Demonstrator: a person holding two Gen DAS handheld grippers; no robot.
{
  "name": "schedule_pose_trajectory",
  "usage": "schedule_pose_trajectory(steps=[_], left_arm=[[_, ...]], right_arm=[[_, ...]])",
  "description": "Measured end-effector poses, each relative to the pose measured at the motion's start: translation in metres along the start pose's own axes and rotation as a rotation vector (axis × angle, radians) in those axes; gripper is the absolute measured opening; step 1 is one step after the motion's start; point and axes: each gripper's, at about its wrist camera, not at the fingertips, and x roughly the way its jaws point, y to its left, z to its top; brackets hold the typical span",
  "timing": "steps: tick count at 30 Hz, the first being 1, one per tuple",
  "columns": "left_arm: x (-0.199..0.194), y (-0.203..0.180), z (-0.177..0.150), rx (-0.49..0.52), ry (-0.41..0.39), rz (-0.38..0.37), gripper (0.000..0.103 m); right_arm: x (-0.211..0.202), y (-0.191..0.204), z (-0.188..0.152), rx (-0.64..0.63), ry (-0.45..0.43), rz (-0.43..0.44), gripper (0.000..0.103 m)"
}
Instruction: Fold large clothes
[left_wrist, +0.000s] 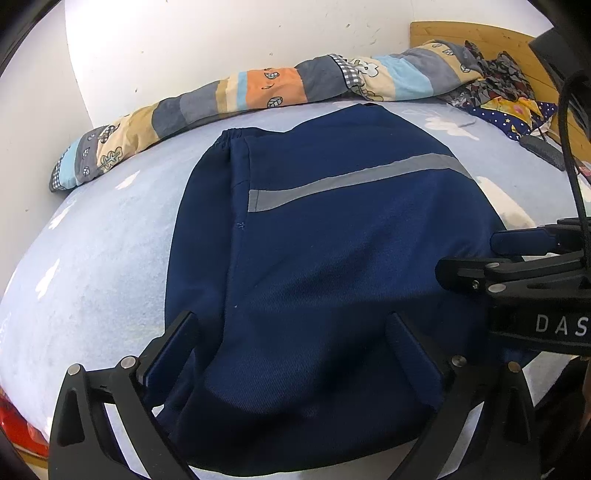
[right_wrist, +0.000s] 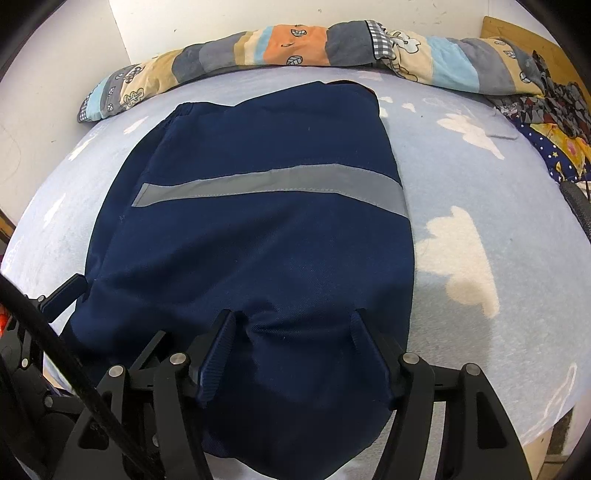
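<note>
Off to the left of the left gripper (left_wrist: 291, 325) lies bare pale blue bedsheet (left_wrist: 92, 258) with white cloud shapes, and beyond it, far ahead along the white wall (left_wrist: 221, 44), a rolled striped quilt (left_wrist: 229, 92) runs across the back of the bed. The left gripper's jaws stand wide apart, released, with the near end of the folded navy trousers (left_wrist: 332, 240) lying flat between and under the two fingers; the pads do not press on the cloth. Ahead of this gripper the trousers stretch away over the sheet, their elastic waistband at the far left corner and a grey reflective stripe (left_wrist: 351, 181) crossing them about midway. To the right of the left gripper, just beside it and over the trousers' right edge, sits the right gripper (left_wrist: 491, 254), seen side-on with its cable rising behind. In the right wrist view, the left gripper's fingertip shows at the lower left, touching the trousers' left edge. The right gripper (right_wrist: 291, 321) is also spread open: both fingertips rest down on the navy cloth near its closest end, dimpling it slightly, and the fabric between them lies unpinched. Ahead of it the stripe (right_wrist: 273, 184) runs across the garment. To the right of this gripper the sheet is bare but for a large cloud print (right_wrist: 461, 254), and far to the right, against a wooden headboard (right_wrist: 528, 33), a heap of patterned fabric (right_wrist: 554, 118) lies on the bed.
</note>
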Motion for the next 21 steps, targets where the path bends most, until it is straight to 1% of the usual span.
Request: schedule_pose_trajectory(steps=[4, 6, 9, 10, 11, 12, 13, 14, 15, 16, 18, 19, 21], left_arm=[[0.001, -0.003, -0.001, 0.003, -0.005, -0.001, 0.102], [0.004, -0.002, -0.002, -0.008, 0.002, -0.024, 0.103], [0.008, 0.005, -0.001, -0.056, 0.026, -0.064, 0.103], [0.007, 0.005, -0.001, -0.057, 0.027, -0.068, 0.103], [0.004, 0.006, 0.0, -0.056, 0.029, -0.068, 0.103], [0.001, 0.007, 0.0, -0.058, 0.027, -0.067, 0.102], [-0.004, 0.009, 0.0, -0.062, 0.018, -0.066, 0.102], [-0.011, 0.013, 0.002, -0.068, -0.005, -0.064, 0.102], [-0.016, 0.016, 0.003, -0.072, -0.021, -0.057, 0.102], [-0.019, 0.019, 0.003, -0.079, -0.034, -0.048, 0.102], [-0.018, 0.028, 0.005, -0.109, -0.035, -0.026, 0.102], [-0.014, 0.033, 0.006, -0.128, -0.028, -0.017, 0.102], [0.002, 0.044, 0.008, -0.183, 0.018, -0.001, 0.102]], right_arm=[[0.004, -0.002, 0.0, 0.007, 0.005, 0.006, 0.072], [0.006, -0.001, 0.0, -0.002, 0.009, 0.003, 0.074], [0.006, 0.004, 0.0, -0.03, 0.008, -0.007, 0.077], [0.004, 0.004, 0.001, -0.032, 0.0, -0.003, 0.077], [0.0, 0.002, 0.001, -0.023, -0.007, 0.001, 0.075], [-0.005, 0.0, 0.003, -0.002, -0.018, 0.015, 0.072], [-0.014, -0.006, 0.005, 0.031, -0.041, 0.059, 0.07], [-0.021, -0.01, 0.007, 0.045, -0.063, 0.084, 0.066], [-0.028, -0.013, 0.009, 0.056, -0.093, 0.076, 0.066], [-0.038, -0.018, 0.012, 0.066, -0.141, 0.048, 0.066], [-0.044, -0.025, 0.017, 0.081, -0.183, 0.038, 0.066], [-0.043, -0.027, 0.022, 0.093, -0.182, 0.04, 0.066], [-0.032, -0.026, 0.039, 0.09, -0.163, 0.031, 0.066]])
